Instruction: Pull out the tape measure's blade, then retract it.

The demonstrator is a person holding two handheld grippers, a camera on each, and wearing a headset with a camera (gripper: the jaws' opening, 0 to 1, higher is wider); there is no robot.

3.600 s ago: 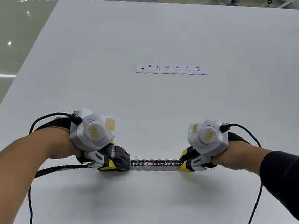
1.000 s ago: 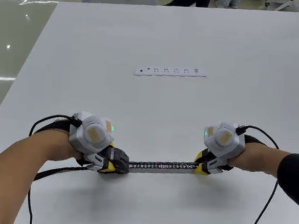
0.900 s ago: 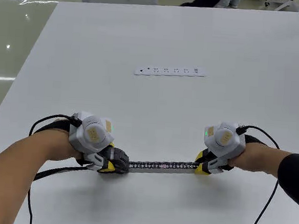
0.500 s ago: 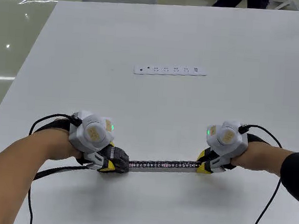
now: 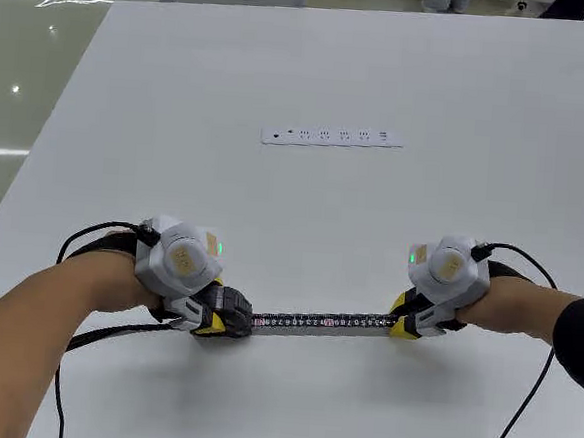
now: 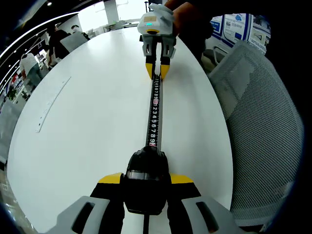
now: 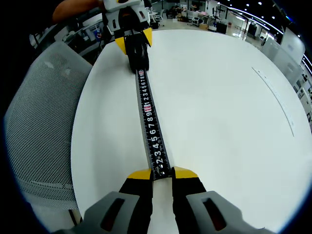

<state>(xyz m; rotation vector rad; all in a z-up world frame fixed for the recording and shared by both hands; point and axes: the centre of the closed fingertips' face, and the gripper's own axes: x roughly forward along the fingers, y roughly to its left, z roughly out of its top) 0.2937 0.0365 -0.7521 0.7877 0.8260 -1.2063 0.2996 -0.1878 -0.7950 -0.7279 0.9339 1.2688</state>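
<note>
White worktop, near edge: left tongs clamped on the tape measure case, right tongs pinched on the tip of the blade, which lies stretched flat between them. Judgement: case rigid and fairly weighty, best gripped across its flanks; blade thin, springy, slick, best held at its end. Farther off, a power strip.

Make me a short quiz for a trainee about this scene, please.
1. True or false: the left claw holds the case.
2. The right claw grips: A, the end of the blade; B, the case; C, nothing.
3. What lies flat on the table, beyond the blade?
Key: 1 true; 2 A; 3 the power strip.
</note>
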